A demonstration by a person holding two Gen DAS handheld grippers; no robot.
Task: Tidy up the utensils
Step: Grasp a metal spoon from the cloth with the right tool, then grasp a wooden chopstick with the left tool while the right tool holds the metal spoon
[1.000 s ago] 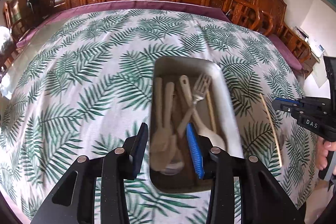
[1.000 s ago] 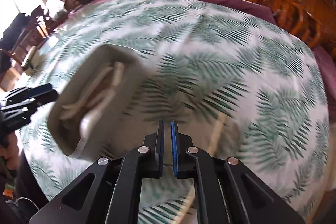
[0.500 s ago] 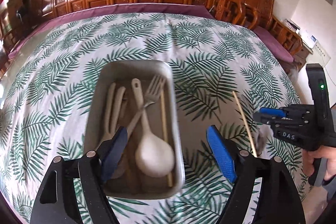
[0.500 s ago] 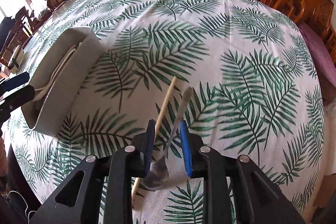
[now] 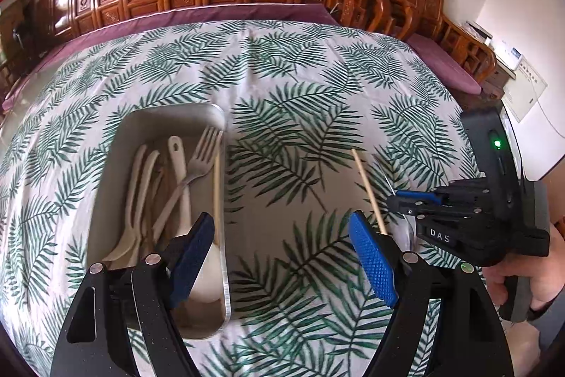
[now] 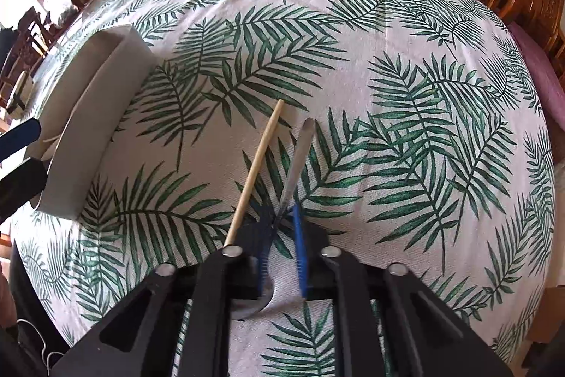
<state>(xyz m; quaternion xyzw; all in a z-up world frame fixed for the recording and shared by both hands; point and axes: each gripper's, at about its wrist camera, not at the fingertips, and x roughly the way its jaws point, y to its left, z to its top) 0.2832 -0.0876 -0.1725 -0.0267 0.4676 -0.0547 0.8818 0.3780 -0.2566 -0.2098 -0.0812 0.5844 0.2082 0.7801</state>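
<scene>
A metal tray (image 5: 226, 200) on the palm-leaf cloth holds a steel fork (image 5: 203, 158), a white spoon (image 5: 176, 165), pale utensils and one chopstick (image 5: 216, 193). My left gripper (image 5: 280, 221) hangs open and empty over the cloth, just right of the tray. A loose wooden chopstick (image 6: 254, 172) lies beside a metal spoon (image 6: 300, 151). My right gripper (image 6: 279, 218) points steeply down, and its jaws are closing on the spoon's thin neck. The spoon's bowl lies under the fingers. In the left wrist view the right gripper (image 5: 406, 196) stands beside that chopstick (image 5: 367, 186).
Carved wooden chairs (image 5: 370, 6) and a purple table edge (image 5: 212, 13) ring the far side. A person's hand (image 5: 529, 281) holds the right gripper's handle. In the right wrist view the tray (image 6: 91, 115) sits at the far left, with the left gripper's tips (image 6: 21, 147) beside it.
My left gripper opened wide and slid right, off the tray. My right gripper came down over the metal spoon, opened around its handle, then closed on it.
</scene>
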